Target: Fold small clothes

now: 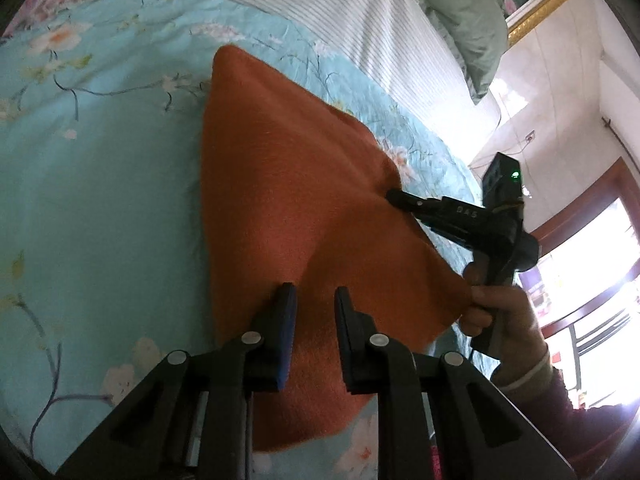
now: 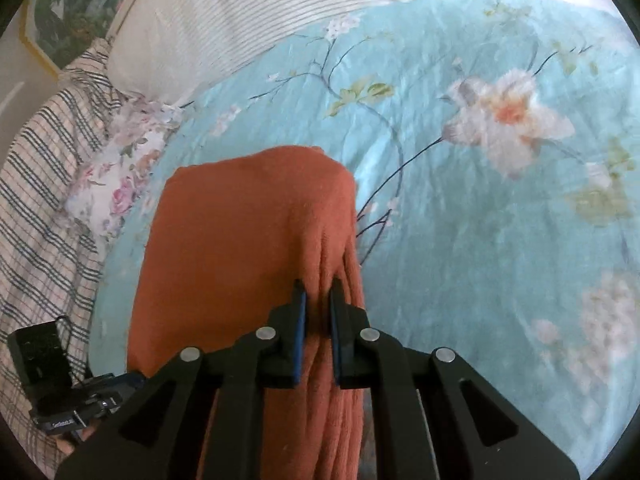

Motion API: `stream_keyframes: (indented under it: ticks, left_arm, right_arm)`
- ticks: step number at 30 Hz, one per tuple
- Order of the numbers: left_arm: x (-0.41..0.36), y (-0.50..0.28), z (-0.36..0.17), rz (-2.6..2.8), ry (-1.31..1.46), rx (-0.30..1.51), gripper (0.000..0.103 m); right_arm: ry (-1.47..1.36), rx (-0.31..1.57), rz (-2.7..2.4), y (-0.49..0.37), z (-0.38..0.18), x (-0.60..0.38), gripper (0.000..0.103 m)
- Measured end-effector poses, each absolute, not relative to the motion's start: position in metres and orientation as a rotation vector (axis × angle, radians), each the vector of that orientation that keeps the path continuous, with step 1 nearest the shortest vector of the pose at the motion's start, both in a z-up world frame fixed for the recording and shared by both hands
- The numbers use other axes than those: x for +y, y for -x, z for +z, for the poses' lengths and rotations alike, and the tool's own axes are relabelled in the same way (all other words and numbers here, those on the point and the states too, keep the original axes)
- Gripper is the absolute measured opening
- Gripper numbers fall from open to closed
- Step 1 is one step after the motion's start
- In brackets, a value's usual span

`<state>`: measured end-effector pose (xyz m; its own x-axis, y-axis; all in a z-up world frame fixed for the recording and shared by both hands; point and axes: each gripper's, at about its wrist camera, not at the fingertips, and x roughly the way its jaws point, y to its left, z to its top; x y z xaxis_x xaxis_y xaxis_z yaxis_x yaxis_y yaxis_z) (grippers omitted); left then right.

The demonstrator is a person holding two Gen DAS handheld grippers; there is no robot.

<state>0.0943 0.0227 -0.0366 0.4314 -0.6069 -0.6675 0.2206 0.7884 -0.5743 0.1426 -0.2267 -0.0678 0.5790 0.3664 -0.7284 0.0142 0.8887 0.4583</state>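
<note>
An orange knitted cloth (image 1: 288, 184) lies partly lifted over the turquoise flowered bedsheet (image 1: 100, 168). My left gripper (image 1: 314, 294) stands at the cloth's near edge, shut on a raised fold that fills the gap between its pads. My right gripper (image 1: 394, 196) bites the cloth's right edge, with a hand (image 1: 492, 304) on its handle. In the right wrist view the right gripper (image 2: 318, 292) is shut on bunched pleats of the cloth (image 2: 240, 240). The left gripper's body (image 2: 48, 376) shows at the lower left, by the cloth's corner.
A white striped pillow (image 1: 380, 20) and a green cushion (image 1: 468, 20) lie at the head of the bed. A plaid blanket (image 2: 44, 184) and a small flowered pillow (image 2: 120, 176) sit at the bed's side. A bright window (image 1: 592, 280) is at the right.
</note>
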Motion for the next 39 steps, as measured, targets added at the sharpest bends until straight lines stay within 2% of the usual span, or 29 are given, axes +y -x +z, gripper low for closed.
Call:
stream_keyframes:
  ticks: [1,5,7,12,14,15,20,22,26,29,32,33,39]
  left_arm:
    - [0.023,-0.089,-0.031,-0.545,0.442,0.99,0.019]
    - [0.015,-0.076,-0.022,-0.61,0.424,0.965,0.019]
    - [0.006,-0.071,-0.029,-0.611,0.379,0.993,0.022]
    - [-0.001,-0.065,-0.055,-0.589,0.372,1.055,0.017]
    - [-0.002,-0.061,-0.061,-0.579,0.357,1.067,0.006]
    - [-0.003,-0.062,-0.064,-0.571,0.353,1.073,0.003]
    - [0.001,-0.062,-0.063,-0.562,0.38,1.095,0.003]
    - [0.002,-0.061,-0.056,-0.552,0.383,1.095,0.001]
    - [0.015,-0.064,-0.024,-0.53,0.386,1.014,0.006]
    - [0.027,-0.071,-0.014,-0.49,0.417,0.977,0.013]
    - [0.03,-0.082,-0.03,-0.466,0.406,1.021,0.013]
    - [0.031,-0.082,-0.035,-0.473,0.41,1.026,0.012]
    - [0.022,-0.084,-0.038,-0.461,0.409,1.02,0.012]
  right_arm:
    - [-0.424,0.908,0.197,-0.138,-0.056,-0.225,0.014]
    - [-0.417,0.807,0.321,-0.132,-0.017,-0.197,0.015]
    - [-0.418,0.829,0.384,-0.142,-0.022,-0.178,0.015]
    - [-0.383,0.949,0.244,-0.181,-0.073,-0.169,0.015]
    - [-0.448,0.934,0.209,-0.183,-0.087,-0.19,0.005]
    - [-0.472,0.933,0.202,-0.183,-0.089,-0.196,0.0]
    - [-0.453,0.925,0.166,-0.175,-0.081,-0.2,0.0]
    - [-0.464,0.917,0.179,-0.168,-0.073,-0.203,0.004]
    - [-0.459,0.875,0.323,-0.127,-0.046,-0.188,0.004]
    - [-0.399,0.926,0.325,-0.104,-0.055,-0.18,0.004]
    - [-0.36,0.971,0.225,-0.093,-0.081,-0.193,0.003]
    - [-0.377,0.963,0.214,-0.089,-0.086,-0.2,0.0]
    - [-0.422,0.943,0.2,-0.079,-0.088,-0.21,0.0]
